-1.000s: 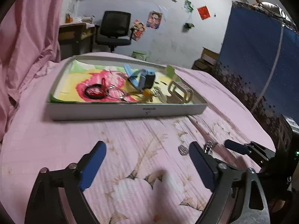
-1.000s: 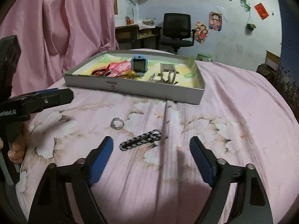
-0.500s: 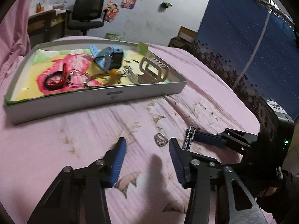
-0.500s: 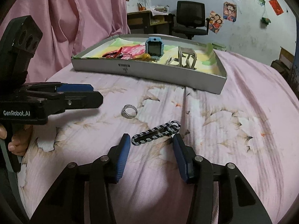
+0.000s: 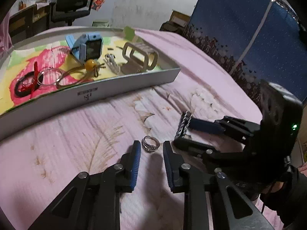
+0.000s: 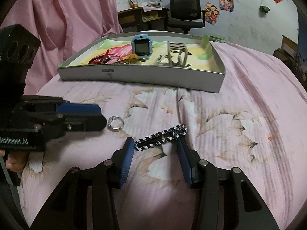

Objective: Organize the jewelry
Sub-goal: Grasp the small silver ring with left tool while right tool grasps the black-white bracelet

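A silver ring [image 5: 150, 143] lies on the pink bedspread, just ahead of my left gripper [image 5: 150, 149], whose jaws are narrowly open on either side of it; it also shows in the right wrist view [image 6: 115, 123]. A black-and-white chain bracelet [image 6: 161, 138] lies between the tips of my right gripper [image 6: 155, 145], which is open around it and not clamped. The bracelet's end shows in the left wrist view [image 5: 184, 123]. A grey tray [image 5: 115, 88] holds a blue watch [image 5: 87, 47], bangles, a beaded cord and a metal watch band.
The tray [image 6: 145, 74] sits farther back on the bed. A pink curtain [image 6: 67, 15] hangs at the left. A desk and an office chair [image 6: 184, 9] stand by the far wall. A blue screen [image 5: 249, 28] stands at the right.
Both grippers have come down and forward while narrowing. The left now brackets the ring and the right brackets the bracelet. Ring and bracelet have not moved.
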`<state>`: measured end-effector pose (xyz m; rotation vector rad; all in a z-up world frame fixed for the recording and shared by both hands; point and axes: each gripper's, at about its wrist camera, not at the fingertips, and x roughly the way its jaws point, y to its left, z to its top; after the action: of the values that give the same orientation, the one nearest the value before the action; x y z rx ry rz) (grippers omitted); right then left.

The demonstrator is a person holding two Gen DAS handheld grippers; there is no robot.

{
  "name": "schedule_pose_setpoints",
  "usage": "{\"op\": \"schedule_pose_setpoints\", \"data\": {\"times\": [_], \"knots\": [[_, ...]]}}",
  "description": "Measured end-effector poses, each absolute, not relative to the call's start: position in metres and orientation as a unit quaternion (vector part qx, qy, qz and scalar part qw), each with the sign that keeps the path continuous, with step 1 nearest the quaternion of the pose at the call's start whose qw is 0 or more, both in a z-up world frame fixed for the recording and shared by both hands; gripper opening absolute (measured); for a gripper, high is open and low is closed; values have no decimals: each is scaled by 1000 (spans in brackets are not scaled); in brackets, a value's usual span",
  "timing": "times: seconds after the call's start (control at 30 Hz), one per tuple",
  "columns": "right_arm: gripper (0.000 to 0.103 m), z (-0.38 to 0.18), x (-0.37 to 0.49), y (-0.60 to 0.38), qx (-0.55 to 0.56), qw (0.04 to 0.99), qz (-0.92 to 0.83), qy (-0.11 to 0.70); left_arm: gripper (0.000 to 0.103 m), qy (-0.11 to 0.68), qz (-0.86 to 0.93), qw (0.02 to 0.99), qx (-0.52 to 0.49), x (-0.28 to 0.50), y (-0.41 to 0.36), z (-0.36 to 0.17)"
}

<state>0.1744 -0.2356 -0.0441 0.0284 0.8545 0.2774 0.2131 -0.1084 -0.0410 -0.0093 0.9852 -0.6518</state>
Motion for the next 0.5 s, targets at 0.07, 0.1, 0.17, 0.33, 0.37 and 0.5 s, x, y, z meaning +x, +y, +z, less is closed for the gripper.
{"op": "schedule_pose_setpoints", "data": {"times": [0.07, 0.1, 0.17, 0.33, 0.37, 0.5], "knots": [[41, -44, 175, -238, 17, 901, 132, 413, 21, 469, -309, 827, -3, 215, -110, -42], [41, -44, 175, -239, 19, 901, 131, 413, 21, 470, -309, 827, -2, 215, -110, -42], [41, -45, 177, -241, 22, 900, 131, 415, 21, 473, -310, 825, 4, 217, -113, -43], [41, -45, 180, -248, 28, 900, 127, 417, 20, 479, -305, 823, 16, 220, -120, -45], [41, -45, 181, -248, 29, 899, 127, 417, 20, 481, -303, 822, 18, 221, -121, -46], [41, -45, 182, -252, 33, 899, 127, 418, 19, 480, -299, 825, 26, 221, -124, -47]]}}
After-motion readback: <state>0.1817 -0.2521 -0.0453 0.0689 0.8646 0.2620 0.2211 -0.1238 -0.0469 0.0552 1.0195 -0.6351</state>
